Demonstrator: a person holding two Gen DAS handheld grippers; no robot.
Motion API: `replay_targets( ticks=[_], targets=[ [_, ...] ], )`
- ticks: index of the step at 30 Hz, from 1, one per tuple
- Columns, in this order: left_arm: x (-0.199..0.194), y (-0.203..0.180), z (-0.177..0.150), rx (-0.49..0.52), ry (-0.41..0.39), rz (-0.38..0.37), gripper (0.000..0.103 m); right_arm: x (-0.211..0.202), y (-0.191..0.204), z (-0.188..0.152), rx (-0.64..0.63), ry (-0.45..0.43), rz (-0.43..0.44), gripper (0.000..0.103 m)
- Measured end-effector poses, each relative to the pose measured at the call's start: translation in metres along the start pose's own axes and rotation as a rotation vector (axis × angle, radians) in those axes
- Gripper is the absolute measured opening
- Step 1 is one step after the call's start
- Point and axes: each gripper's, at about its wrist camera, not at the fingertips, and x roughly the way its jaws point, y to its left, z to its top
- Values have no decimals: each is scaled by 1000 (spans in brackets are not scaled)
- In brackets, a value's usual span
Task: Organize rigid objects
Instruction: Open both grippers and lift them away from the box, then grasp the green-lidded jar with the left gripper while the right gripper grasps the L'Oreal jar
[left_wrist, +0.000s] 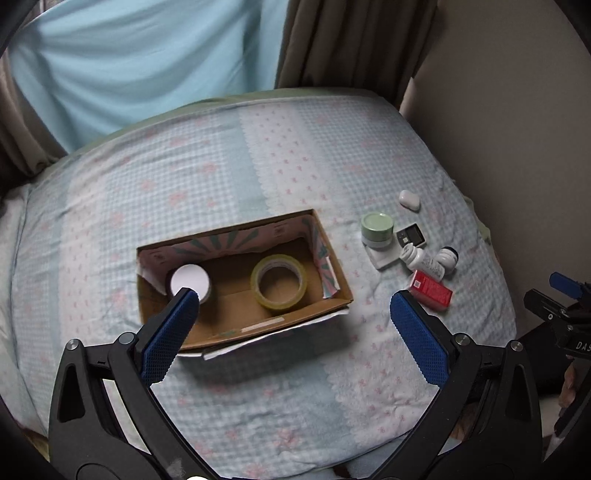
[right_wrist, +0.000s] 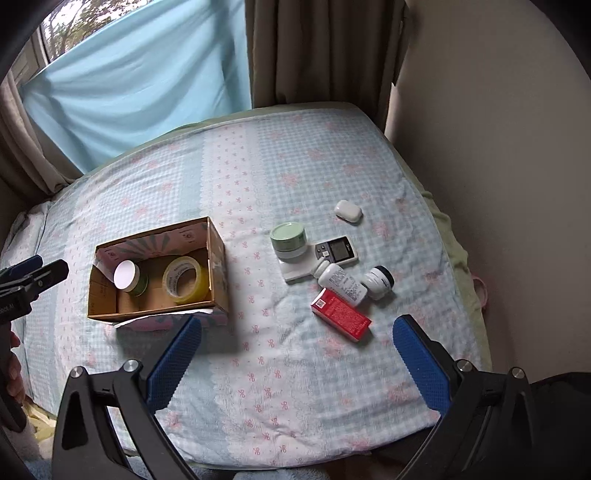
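Both grippers, left gripper (left_wrist: 291, 299) and right gripper (right_wrist: 297, 325), hover wide and empty; the cardboard box (right_wrist: 218, 254) (tape roll (right_wrist: 185, 279) inside) sits beside the loose red box (right_wrist: 340, 318), likely for short carries

1. A cardboard box (right_wrist: 218, 254) is sitting left of centre on the bed (right_wrist: 295, 387), holding a jar (right_wrist: 127, 277) and a tape roll (right_wrist: 184, 280) to its right.
2. Toward the bed's right edge, a lidded tub (right_wrist: 289, 240), a bottle (right_wrist: 341, 282) and a carton (right_wrist: 340, 318) are lying clustered.
3. An earbud case (right_wrist: 348, 211) is lying behind them.
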Motion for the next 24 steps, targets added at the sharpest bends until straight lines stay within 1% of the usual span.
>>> replay_targets(
  ticks=[5,11,14,18,21,24],
  targets=[
    [30,-47,23,15,43,-50,103,12,-50,-1,111,25,34,103],
    [68,-102,49,94,94,-59,103,28,-93,4,203,39,59,103],
    [96,-123,60,123,134,-59,103,44,-113,8,271,54,94,103],
    [139,-141,71,147,198,-51,103,76,-136,11,372,97,133,103],
    [175,-147,76,149,259,-43,103,103,-146,12,399,133,139,103],
    [211,-150,77,143,309,-40,103,132,-153,8,437,180,162,103]
  ],
)
